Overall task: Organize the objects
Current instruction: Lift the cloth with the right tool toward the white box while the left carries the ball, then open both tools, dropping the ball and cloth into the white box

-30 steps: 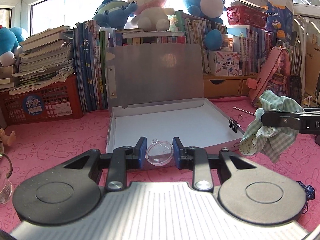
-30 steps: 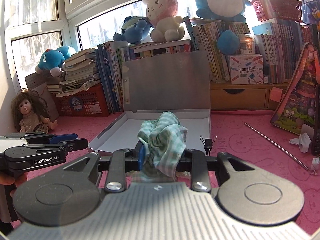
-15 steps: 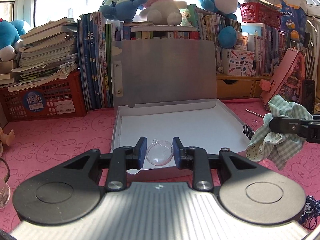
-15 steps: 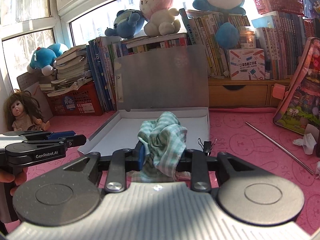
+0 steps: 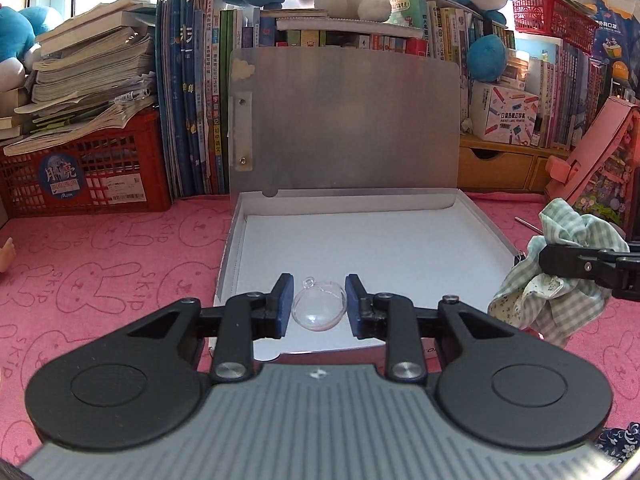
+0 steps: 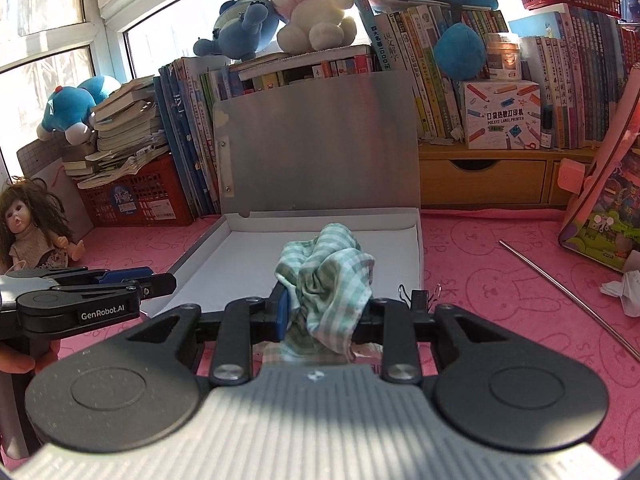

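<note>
This is a home, most likely a child's study corner or bedroom desk set against a window. A pink mat printed with rabbits (image 5: 120, 256) covers the near surface. Along the far side stand tightly packed rows of children's books (image 5: 192, 120), and on the far left a red plastic crate (image 5: 84, 172) carries a loose stack of worn workbooks. Plush toys sit on top of the books: a pink-and-white rabbit (image 6: 308, 4) and blue stuffed animals (image 6: 240, 28). A doll (image 6: 28, 228) sits at the left edge. On the right are small wooden drawers (image 6: 480, 180) and a label-printer box (image 6: 500, 114). Sunlight comes through the window panes (image 6: 48, 12) behind.
</note>
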Action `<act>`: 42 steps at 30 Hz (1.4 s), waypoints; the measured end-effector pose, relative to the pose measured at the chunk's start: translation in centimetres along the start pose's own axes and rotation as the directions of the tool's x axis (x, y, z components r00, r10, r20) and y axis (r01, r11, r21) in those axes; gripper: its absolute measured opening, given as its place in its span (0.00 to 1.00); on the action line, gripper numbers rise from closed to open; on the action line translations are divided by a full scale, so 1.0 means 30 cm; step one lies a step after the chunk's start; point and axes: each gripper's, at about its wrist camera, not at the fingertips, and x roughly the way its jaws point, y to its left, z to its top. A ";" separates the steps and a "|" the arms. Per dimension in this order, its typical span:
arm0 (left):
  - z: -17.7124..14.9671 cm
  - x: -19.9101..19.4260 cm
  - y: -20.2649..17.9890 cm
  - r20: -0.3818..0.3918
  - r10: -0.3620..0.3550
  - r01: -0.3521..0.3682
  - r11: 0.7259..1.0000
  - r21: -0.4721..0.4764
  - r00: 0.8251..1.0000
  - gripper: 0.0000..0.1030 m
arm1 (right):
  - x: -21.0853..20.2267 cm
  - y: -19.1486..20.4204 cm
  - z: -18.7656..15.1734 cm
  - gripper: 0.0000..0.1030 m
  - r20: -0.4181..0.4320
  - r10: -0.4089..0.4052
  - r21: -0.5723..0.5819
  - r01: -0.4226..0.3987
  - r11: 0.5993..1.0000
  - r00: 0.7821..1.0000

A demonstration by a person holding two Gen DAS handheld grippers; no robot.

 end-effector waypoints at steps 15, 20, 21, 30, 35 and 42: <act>-0.011 0.152 0.020 -0.050 0.004 -0.007 0.998 -0.068 0.999 0.32 | 0.195 -0.049 -0.027 0.31 -0.044 -0.024 0.122 0.029 0.992 0.999; -0.022 0.175 0.017 -0.066 0.017 -0.021 0.998 -0.055 0.998 0.33 | 0.226 -0.071 -0.041 0.42 -0.047 -0.024 0.154 0.031 0.988 0.999; -0.022 0.177 0.015 -0.068 0.016 -0.020 0.998 -0.053 0.998 0.34 | 0.226 -0.072 -0.042 0.47 -0.042 -0.031 0.155 0.038 0.987 0.999; -0.017 0.119 -0.008 -0.037 0.012 -0.013 1.000 -0.002 0.999 0.65 | 0.192 -0.073 -0.034 0.79 -0.019 -0.056 0.144 0.058 0.988 0.998; -0.013 0.032 -0.001 -0.003 -0.007 0.007 1.000 0.012 1.000 0.65 | 0.120 -0.070 -0.028 0.84 0.014 -0.062 0.124 0.060 0.991 0.998; -0.022 -0.122 0.006 0.065 -0.041 0.039 0.998 0.045 0.997 0.65 | -0.039 -0.066 -0.006 0.88 0.116 -0.064 0.070 0.056 0.996 0.991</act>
